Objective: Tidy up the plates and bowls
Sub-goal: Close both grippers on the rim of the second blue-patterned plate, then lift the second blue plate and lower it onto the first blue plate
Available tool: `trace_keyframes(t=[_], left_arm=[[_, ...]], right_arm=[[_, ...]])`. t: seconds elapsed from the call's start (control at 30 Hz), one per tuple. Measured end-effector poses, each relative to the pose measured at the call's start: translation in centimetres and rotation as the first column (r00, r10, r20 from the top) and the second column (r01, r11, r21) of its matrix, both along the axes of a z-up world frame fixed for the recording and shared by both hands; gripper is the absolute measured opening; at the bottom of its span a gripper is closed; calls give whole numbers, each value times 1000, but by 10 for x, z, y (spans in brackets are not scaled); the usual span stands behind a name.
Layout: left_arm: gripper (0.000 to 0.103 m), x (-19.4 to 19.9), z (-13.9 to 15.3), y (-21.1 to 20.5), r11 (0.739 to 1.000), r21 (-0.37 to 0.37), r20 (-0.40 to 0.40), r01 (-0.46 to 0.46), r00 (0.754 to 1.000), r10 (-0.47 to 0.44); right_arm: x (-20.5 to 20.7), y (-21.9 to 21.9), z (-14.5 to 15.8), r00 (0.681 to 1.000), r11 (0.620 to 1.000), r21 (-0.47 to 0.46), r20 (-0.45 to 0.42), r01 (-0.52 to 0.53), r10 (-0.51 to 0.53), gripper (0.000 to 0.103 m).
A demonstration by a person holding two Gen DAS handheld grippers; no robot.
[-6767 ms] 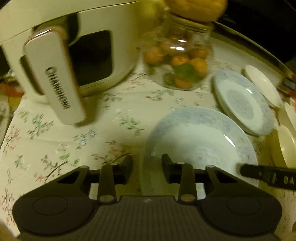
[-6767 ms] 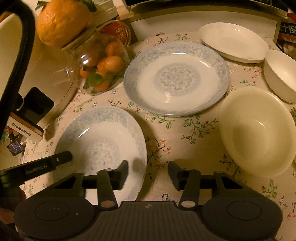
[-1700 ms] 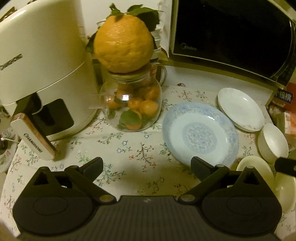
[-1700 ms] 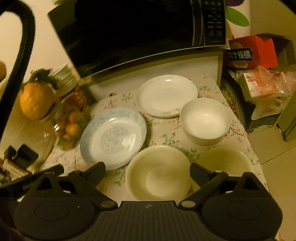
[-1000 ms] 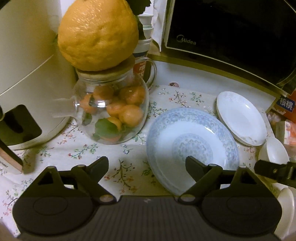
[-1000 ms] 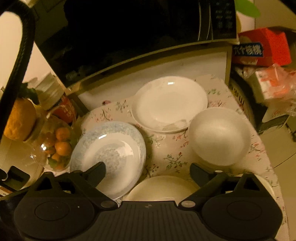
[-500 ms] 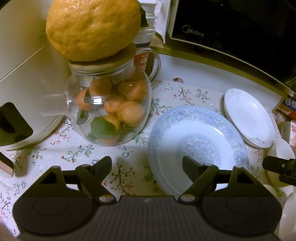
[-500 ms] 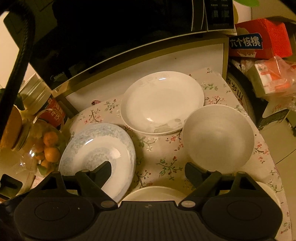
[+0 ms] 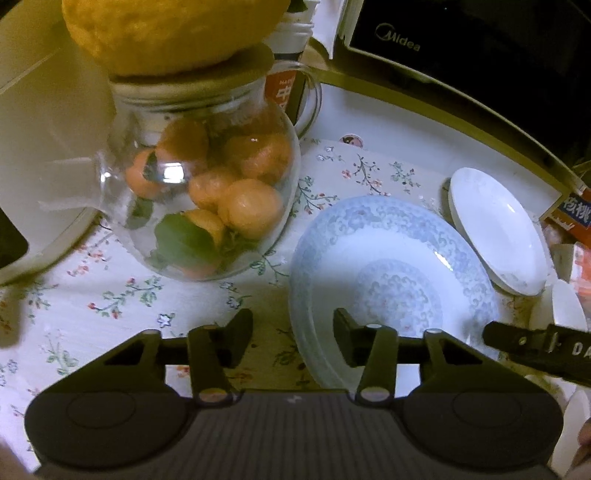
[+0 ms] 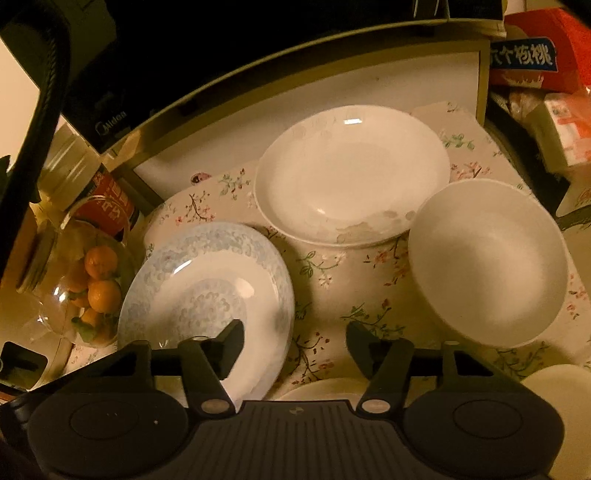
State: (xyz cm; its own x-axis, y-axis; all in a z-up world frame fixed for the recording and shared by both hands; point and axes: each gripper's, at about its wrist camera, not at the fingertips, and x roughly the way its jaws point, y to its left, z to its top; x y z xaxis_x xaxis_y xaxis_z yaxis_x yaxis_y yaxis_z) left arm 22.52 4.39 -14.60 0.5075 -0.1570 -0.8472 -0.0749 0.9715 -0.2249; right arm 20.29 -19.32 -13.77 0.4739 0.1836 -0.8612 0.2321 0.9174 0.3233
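A blue-patterned plate [image 9: 399, 269] lies on the floral tablecloth; it also shows in the right wrist view [image 10: 207, 291]. My left gripper [image 9: 293, 332] is open, its jaws astride the plate's left rim. My right gripper [image 10: 295, 343] is open, its jaws astride the plate's right rim. A white plate [image 10: 351, 173] lies behind, seen too in the left wrist view [image 9: 498, 229]. A white bowl [image 10: 487, 258] stands to the right. Cream bowl rims [image 10: 321, 391] [image 10: 554, 384] show at the bottom.
A glass jar of small oranges [image 9: 207, 199] with a big citrus fruit [image 9: 173, 29] on its lid stands left of the blue plate. A white appliance [image 9: 37, 147] is at far left. A black microwave [image 9: 480, 51] stands behind. Red boxes and packets [image 10: 546, 74] crowd the right.
Both grippers have moved closer and lower to the blue plate, and both have narrowed from wide open to a smaller gap around its opposite rims.
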Motion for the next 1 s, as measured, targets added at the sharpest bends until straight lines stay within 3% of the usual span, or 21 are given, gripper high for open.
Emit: trace_keyframes(t=[0.3, 0.57, 1.0], left_arm=[[18, 5, -3, 0, 999, -34, 6, 18, 1000, -18], [13, 6, -5, 0, 999, -39, 10, 10, 1000, -10], [10, 0, 7, 0, 998, -39, 32, 42, 999, -41]], right_arm=[[2, -4, -12, 999, 999, 26, -27, 31, -30, 37], [6, 6, -16, 1000, 999, 53, -13, 10, -9, 6], [3, 0, -9, 1000, 996, 84, -3, 15, -14, 8]])
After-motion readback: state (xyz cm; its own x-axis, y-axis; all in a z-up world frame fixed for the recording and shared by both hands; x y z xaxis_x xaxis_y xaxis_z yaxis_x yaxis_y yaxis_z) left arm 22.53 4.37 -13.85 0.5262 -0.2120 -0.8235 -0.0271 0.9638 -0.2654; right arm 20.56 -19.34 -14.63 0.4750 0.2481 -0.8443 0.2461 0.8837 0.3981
